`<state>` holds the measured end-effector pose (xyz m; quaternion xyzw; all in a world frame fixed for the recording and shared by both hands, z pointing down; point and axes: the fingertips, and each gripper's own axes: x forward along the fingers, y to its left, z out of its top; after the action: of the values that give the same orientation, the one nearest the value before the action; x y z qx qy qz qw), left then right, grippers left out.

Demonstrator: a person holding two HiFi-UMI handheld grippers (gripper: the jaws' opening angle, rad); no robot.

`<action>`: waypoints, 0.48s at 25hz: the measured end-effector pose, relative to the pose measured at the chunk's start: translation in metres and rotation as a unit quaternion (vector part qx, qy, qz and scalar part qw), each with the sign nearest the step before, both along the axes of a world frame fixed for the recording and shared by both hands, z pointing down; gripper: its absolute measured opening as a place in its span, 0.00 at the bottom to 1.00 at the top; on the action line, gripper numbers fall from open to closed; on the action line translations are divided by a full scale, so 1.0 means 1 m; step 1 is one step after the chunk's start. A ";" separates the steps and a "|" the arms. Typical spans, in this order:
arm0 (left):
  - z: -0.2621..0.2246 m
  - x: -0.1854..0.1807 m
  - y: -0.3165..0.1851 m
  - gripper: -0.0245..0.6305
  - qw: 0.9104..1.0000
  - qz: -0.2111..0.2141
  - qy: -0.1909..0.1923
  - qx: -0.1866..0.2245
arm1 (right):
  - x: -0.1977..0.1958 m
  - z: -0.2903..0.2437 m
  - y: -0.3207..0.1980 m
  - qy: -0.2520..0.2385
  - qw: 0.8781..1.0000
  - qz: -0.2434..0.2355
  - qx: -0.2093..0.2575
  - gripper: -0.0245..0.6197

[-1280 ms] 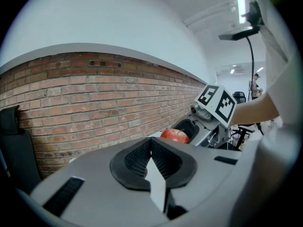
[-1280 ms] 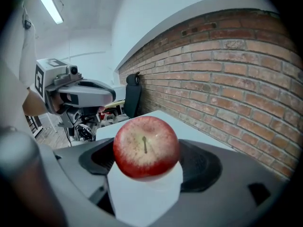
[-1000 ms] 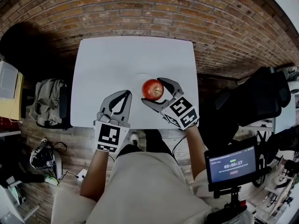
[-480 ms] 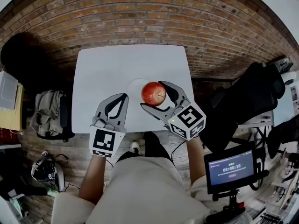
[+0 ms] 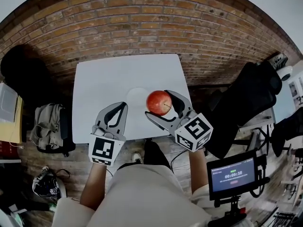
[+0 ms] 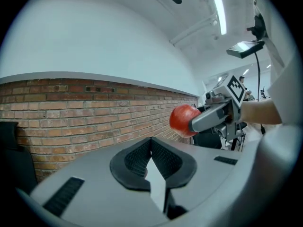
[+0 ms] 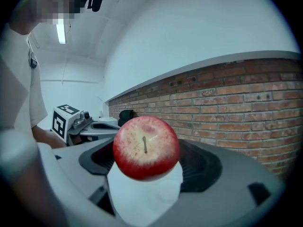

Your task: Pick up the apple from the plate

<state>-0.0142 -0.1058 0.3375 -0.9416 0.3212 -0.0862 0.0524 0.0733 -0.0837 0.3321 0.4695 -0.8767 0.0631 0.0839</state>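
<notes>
grips the apple [image 5: 158, 102] in the right claw [image 5: 161, 106], clamped across its widest part, stem turned toward the camera in the right gripper view. holds it raised, apparently clear of the plate [image 5: 135, 95], with that pale disc just to the left on the white bench [image 5: 109, 77]. shows the left claw [image 5: 124, 105] closed with nothing between, tips pressed together, over the near edge of the bench, left of the plate and apart from the apple.

probably handles as firm and fairly dense, with smooth, waxy skin; round, so liable to twist or slip out of an off-centre pinch. best taken across the middle on opposite flanks, as here, with ribbed pads seated on the broadest curve and stem and base left free. bruises under a hard squeeze, so calls for only enough pressure to stop sliding. looks complete as far as lifting from the plate goes.
</notes>
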 end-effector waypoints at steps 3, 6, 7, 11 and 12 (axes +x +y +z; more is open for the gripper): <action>-0.004 -0.001 0.008 0.04 1.000 0.004 0.000 0.006 | 0.002 -0.006 0.013 -0.002 1.000 0.012 0.004 0.66; -0.010 -0.003 0.014 0.04 1.000 0.007 0.002 0.014 | 0.002 -0.012 0.021 -0.002 1.000 0.021 0.010 0.66; -0.012 -0.005 0.017 0.04 1.000 0.008 0.004 0.016 | 0.001 -0.015 0.024 -0.004 1.000 0.023 0.012 0.66; -0.020 -0.011 0.030 0.04 1.000 0.011 0.008 0.026 | -0.006 -0.028 0.041 -0.020 0.999 0.023 0.025 0.66; -0.022 -0.012 0.033 0.04 1.000 0.011 0.009 0.028 | -0.007 -0.030 0.044 -0.022 0.999 0.021 0.027 0.66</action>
<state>-0.0263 -0.0730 0.3157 -0.9440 0.3137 -0.0683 0.0766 0.0660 -0.0397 0.3017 0.4888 -0.8694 0.0521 0.0504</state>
